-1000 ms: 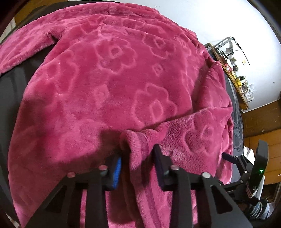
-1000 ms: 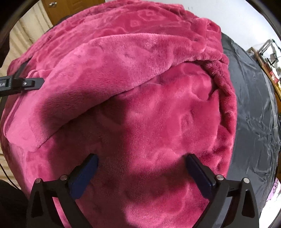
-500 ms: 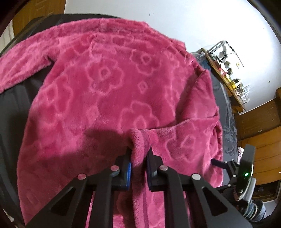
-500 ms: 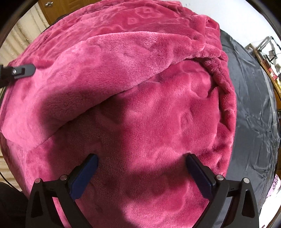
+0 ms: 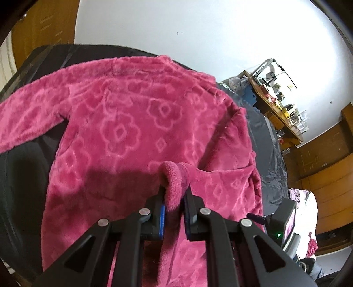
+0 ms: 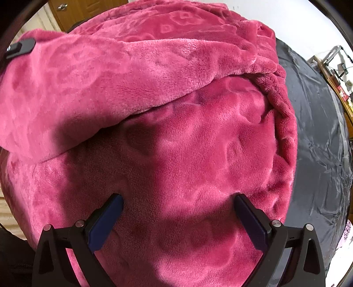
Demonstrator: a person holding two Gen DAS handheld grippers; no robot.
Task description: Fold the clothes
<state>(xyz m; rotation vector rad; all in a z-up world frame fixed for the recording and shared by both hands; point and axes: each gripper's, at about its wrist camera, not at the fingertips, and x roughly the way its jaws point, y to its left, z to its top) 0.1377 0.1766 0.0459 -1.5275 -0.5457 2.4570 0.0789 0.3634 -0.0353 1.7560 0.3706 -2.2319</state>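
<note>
A pink fleece garment (image 5: 136, 132) with a raised flower pattern lies spread on a dark cloth-covered surface (image 5: 19, 176). My left gripper (image 5: 174, 198) is shut on a fold of the garment's near edge and holds it lifted above the rest. One sleeve (image 5: 28, 119) stretches out to the left. In the right wrist view the same garment (image 6: 176, 143) fills the frame, with a folded-over layer (image 6: 110, 77) across its top. My right gripper (image 6: 178, 207) is open, its jaws wide apart and pressed down onto the fleece. The left gripper's finger (image 6: 21, 47) shows at the upper left there.
The dark cloth (image 6: 317, 132) lies bare to the right of the garment. A cluttered wooden desk (image 5: 280, 108) and wooden cabinets (image 5: 326, 167) stand to the right by a white wall. A wooden door (image 6: 88, 11) stands behind. The right gripper's body (image 5: 284, 220) shows at lower right.
My left gripper has closed on the garment's edge fold and lifted it up and back, so more of the room shows. My right gripper has stayed open and moved slightly forward over the fleece.
</note>
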